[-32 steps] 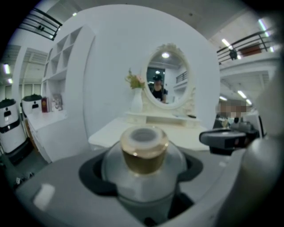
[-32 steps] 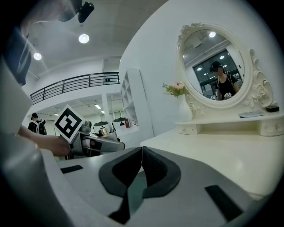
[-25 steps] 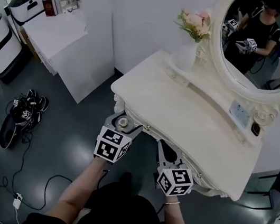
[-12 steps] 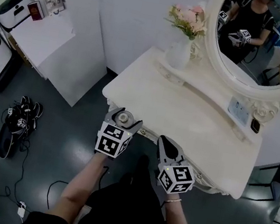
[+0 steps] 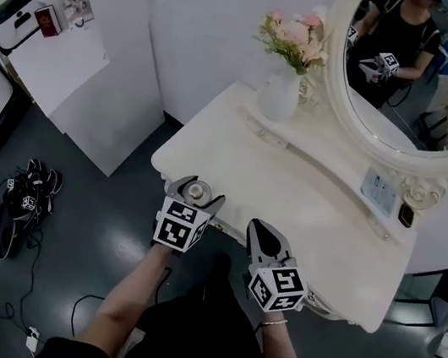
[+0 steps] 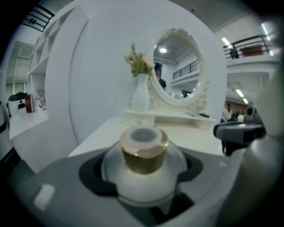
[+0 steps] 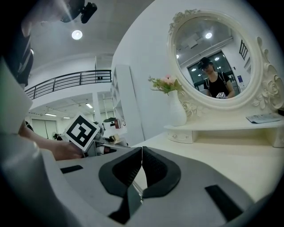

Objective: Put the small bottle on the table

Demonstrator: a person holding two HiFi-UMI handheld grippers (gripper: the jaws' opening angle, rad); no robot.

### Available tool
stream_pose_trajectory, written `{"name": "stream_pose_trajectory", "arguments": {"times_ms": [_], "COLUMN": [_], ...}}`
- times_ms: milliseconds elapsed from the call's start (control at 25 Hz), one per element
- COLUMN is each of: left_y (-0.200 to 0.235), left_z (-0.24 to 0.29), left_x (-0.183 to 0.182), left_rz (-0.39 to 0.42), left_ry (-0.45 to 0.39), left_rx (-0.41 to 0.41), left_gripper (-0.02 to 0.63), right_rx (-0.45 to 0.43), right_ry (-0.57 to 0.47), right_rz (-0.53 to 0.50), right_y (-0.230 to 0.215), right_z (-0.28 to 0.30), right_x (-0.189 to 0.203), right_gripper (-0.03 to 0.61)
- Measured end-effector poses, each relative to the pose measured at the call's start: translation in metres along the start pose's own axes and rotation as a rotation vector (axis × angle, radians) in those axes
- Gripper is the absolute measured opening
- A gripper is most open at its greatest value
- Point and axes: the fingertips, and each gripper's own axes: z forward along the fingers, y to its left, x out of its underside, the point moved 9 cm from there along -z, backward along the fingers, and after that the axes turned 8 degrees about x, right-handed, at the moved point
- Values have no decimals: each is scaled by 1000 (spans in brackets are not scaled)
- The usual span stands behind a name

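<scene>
At the dressing table's (image 5: 308, 189) front-left edge, the left gripper (image 5: 195, 194) pinches the gold-capped small bottle (image 6: 143, 166), the right gripper (image 5: 263, 239) pressed together, empty; released so near the rim, it may fall.

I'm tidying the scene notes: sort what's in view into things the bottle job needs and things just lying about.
Job: small white round bottle with gold cap, held in the left gripper; cream dressing table; shut, empty right gripper.
Lying about: white vase of pink flowers; oval white-framed mirror; black gear on the floor.
</scene>
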Motion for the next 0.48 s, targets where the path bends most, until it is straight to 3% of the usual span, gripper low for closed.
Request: {"name": "stream_pose_trajectory", "arguments": {"times_ms": [480], "left_y": [20], "left_z": [61], "left_x": [-7], "left_rz": [-12], "left_ry": [41], "left_rx": [-11], "left_gripper": [341], "right_rx": [-13], "right_ry": [48], "right_rz": [6], "right_y": [-30], "right_z": [34], "right_x": [-1], "right_gripper": [5]}}
